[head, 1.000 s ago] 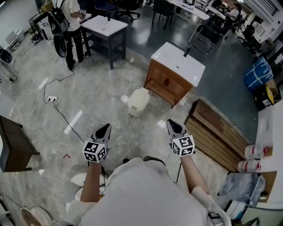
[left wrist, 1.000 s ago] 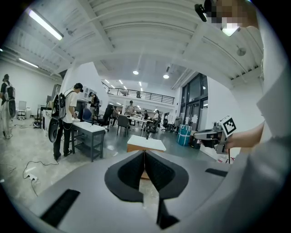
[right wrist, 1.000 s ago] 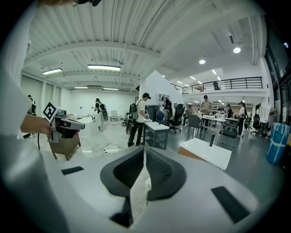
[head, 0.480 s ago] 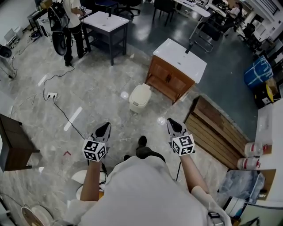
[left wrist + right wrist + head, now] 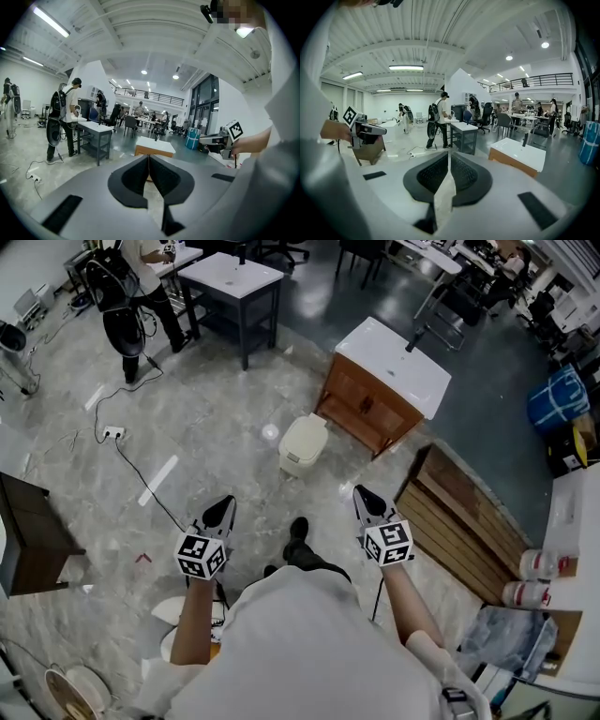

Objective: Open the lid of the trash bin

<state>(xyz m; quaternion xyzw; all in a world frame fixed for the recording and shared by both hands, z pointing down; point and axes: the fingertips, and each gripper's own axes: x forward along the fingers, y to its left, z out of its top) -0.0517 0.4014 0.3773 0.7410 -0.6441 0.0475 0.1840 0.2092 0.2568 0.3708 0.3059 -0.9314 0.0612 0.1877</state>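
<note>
Just above centre in the head view, the trash bin [image 5: 303, 443] stands on the floor, lid down, beside a wooden cabinet [image 5: 367, 414]. It lies ahead of both grippers and well apart from them. The right gripper [image 5: 365, 496] looks slightly nearer than the left gripper [image 5: 223, 505]. Both have jaws pressed together on nothing.

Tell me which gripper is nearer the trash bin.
Right, by a small margin. The right gripper hangs below and right of the trash bin in the head view; the left gripper sits below and further left. Neither touches it.
</note>
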